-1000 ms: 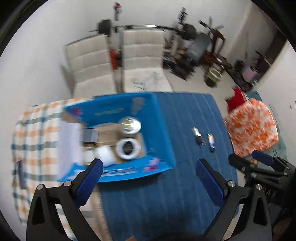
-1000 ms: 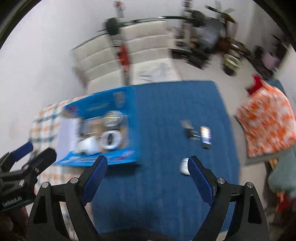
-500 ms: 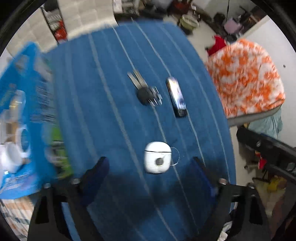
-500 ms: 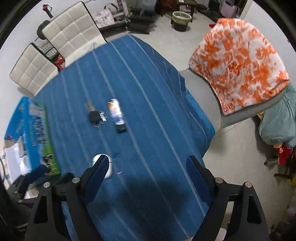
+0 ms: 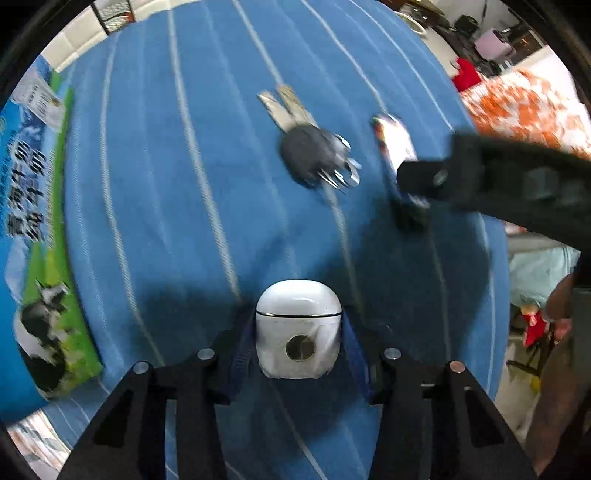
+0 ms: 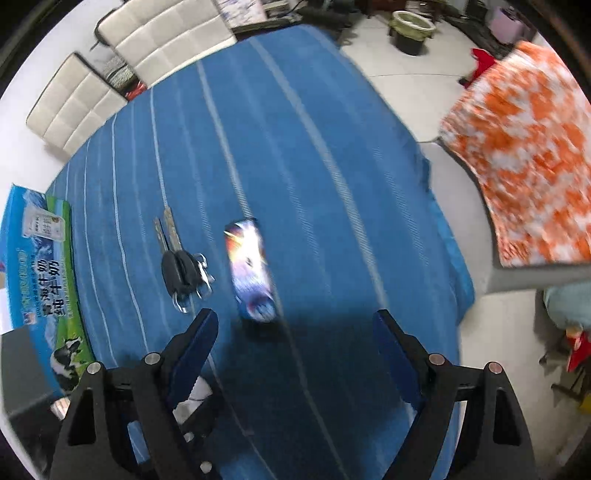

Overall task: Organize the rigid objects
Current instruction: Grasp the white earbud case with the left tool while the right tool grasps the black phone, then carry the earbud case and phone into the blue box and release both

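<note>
Blue striped cloth (image 6: 332, 155) covers your worktop, with pale padded chairs (image 6: 155, 33) at its far edge and an orange-and-white blotched cover (image 6: 528, 155) off to the right. Your left tongs (image 5: 298, 345) are clenched on the white earbud case (image 5: 297, 328) — blue pads press its two sides, the lid end points away from you and a round metal button faces the camera, while the case sits low over the cloth. Ahead of it lies the bunch of keys (image 5: 314, 147) with dark heads, blades pointing away, and just to its right the small lighter with a colourful print (image 5: 397, 155), partly hidden in the left view by your right tongs crossing in front. From the right wrist, your right tongs (image 6: 295, 354) stand released, fingers wide apart, hovering just short of the lighter (image 6: 249, 271), which rests flat on the cloth beside the keys (image 6: 181, 266) — near each other but not touching. At the left edge of the worktop stands the blue milk carton box with a cow print (image 6: 37, 280)
</note>
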